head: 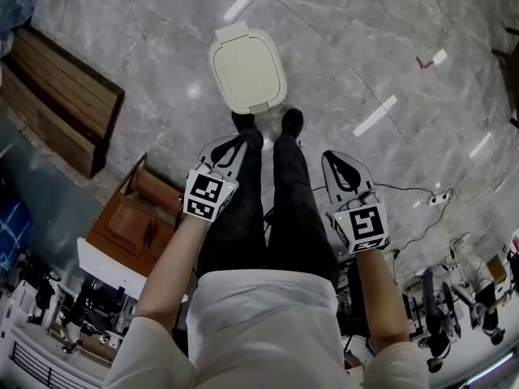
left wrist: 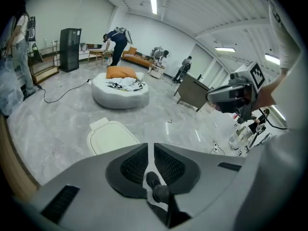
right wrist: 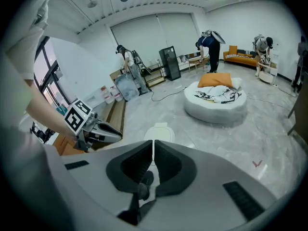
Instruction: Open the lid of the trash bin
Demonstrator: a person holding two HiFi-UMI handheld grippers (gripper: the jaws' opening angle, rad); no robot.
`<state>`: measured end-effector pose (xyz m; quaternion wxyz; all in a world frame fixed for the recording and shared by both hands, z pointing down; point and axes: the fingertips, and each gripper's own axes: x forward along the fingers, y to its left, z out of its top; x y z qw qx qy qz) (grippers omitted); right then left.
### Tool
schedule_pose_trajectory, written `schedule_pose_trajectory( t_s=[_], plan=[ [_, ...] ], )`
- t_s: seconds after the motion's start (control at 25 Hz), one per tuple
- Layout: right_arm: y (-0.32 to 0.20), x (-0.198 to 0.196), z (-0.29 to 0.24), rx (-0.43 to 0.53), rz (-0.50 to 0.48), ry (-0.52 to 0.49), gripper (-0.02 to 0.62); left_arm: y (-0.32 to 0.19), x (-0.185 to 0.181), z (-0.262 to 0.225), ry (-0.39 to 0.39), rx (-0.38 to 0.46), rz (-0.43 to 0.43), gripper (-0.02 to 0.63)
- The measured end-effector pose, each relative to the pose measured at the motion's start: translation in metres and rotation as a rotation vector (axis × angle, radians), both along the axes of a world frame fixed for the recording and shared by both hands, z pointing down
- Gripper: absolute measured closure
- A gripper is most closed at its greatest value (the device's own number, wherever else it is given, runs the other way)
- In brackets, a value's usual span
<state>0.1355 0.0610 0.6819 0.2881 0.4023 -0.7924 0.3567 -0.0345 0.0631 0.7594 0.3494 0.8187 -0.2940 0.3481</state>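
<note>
The cream-white trash bin (head: 247,67) stands on the marble floor just beyond the person's black shoes (head: 243,121), and its lid lies flat and closed. It also shows low in the left gripper view as the bin (left wrist: 111,136) and in the right gripper view as the bin (right wrist: 160,131). My left gripper (head: 240,141) is held over the left leg, short of the bin, its jaws together on nothing. My right gripper (head: 339,160) hovers beside the right leg, also shut and empty. Neither touches the bin. The closed tips of the left gripper (left wrist: 151,148) and the right gripper (right wrist: 153,146) point toward the bin.
A wooden bench (head: 61,96) and a brown cabinet (head: 134,217) lie to the left. A cable and power strip (head: 438,197) run at the right. A round white cushion bed (left wrist: 120,93) sits beyond the bin, and several people work near the far walls.
</note>
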Motion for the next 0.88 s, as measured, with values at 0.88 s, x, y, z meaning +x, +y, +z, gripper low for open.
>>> schedule_pose_trajectory(
  t_s=[0.88],
  plan=[
    [0.028, 0.003, 0.110, -0.090, 0.064, -0.045, 0.561, 0.019, 0.014, 0.168, -0.189, -0.038, 0.026, 0.545]
  ],
)
